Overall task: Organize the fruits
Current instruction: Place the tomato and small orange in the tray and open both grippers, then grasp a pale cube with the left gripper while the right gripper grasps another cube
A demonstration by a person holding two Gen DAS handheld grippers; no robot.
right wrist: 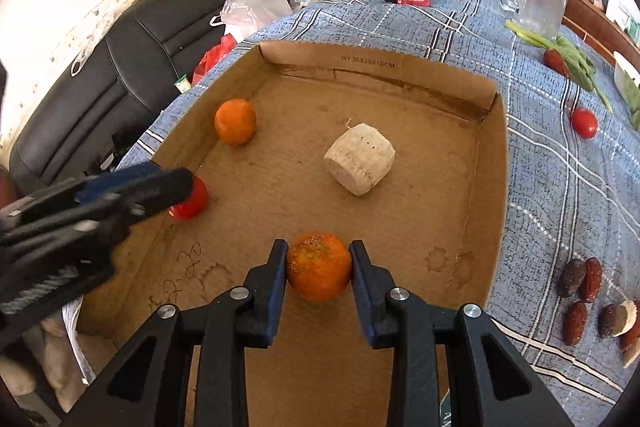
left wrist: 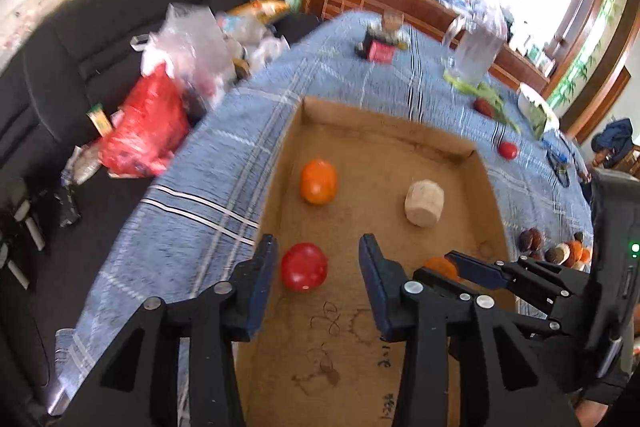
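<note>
A shallow cardboard box [right wrist: 494, 131] sits on a blue checked tablecloth [right wrist: 552, 187]. The right gripper [right wrist: 319, 273] clamps an orange [right wrist: 319, 267] low over the box floor, both pads against it. The left gripper [left wrist: 318, 267] stands open over a red tomato [left wrist: 304, 267], which lies on the box floor between its fingers, untouched. Another orange [right wrist: 235, 121] and a white chunk [right wrist: 360, 158] lie farther back in the box.

Box floor [right wrist: 420, 195] lies open in the middle; white chunk [right wrist: 359, 163] and box walls [right wrist: 372, 65] hem it
</note>
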